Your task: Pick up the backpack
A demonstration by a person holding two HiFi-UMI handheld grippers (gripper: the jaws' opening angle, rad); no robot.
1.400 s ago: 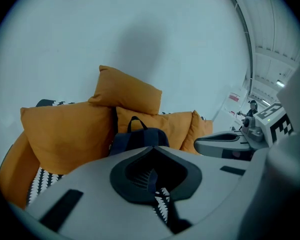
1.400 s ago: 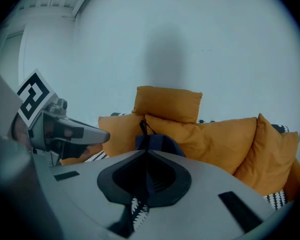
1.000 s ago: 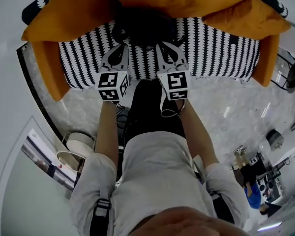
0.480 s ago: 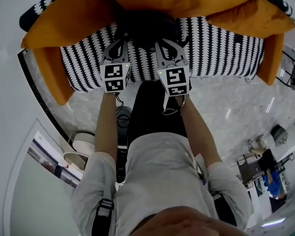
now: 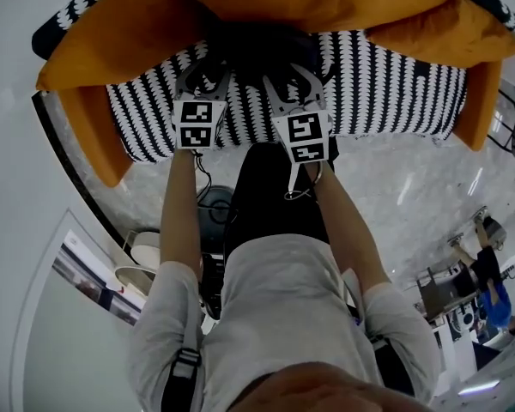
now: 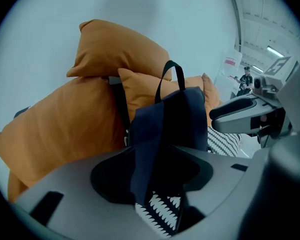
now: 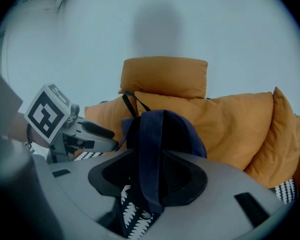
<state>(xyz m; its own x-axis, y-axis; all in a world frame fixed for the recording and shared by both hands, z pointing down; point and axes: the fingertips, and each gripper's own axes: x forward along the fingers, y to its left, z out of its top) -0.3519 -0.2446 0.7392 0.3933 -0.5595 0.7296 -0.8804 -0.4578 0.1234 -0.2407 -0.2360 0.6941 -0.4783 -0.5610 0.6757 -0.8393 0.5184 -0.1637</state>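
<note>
Navy backpack [image 6: 185, 119] against orange cushions [image 6: 65, 129]

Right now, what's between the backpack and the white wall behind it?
Orange cushions sit there, leaning up behind the dark backpack. Both gripper views show them.

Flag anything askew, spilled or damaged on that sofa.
Nothing is spilled or damaged. The backpack stands upright on the patterned seat against the orange cushions. The only oddity is the top cushion, piled on the others.
</note>
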